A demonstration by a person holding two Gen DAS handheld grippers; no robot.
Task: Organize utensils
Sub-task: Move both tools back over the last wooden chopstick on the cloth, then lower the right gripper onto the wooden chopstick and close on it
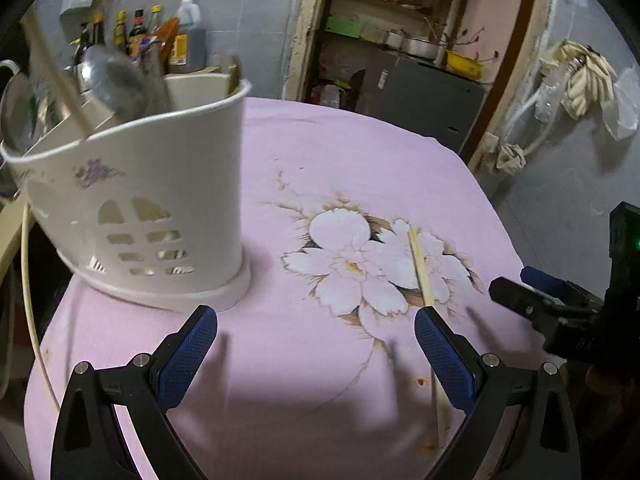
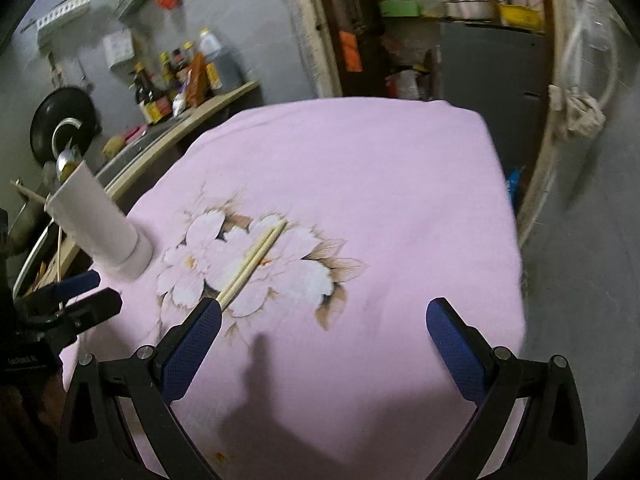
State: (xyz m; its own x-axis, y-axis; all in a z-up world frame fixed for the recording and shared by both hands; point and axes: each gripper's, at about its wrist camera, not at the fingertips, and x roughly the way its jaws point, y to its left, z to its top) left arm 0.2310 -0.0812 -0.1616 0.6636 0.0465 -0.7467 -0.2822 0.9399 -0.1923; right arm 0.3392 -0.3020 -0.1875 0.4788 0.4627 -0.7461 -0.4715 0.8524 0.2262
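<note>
A pair of pale wooden chopsticks (image 2: 256,260) lies on the flower print of the pink tablecloth (image 2: 360,184); it also shows in the left wrist view (image 1: 421,270). A white plastic utensil holder (image 1: 140,200) stands at the table's left, holding a metal ladle (image 1: 114,80) and a wooden stick. The holder shows in the right wrist view (image 2: 100,224) too. My left gripper (image 1: 316,332) is open and empty above the cloth, its right finger over the chopsticks' near part. My right gripper (image 2: 324,324) is open and empty, its left fingertip (image 2: 208,312) over the chopsticks' near end.
A counter (image 2: 192,120) with sauce bottles (image 2: 160,92) runs behind the table at left. A doorway with cluttered shelves (image 1: 400,40) is at the back. The right gripper (image 1: 528,292) shows at the right edge of the left wrist view.
</note>
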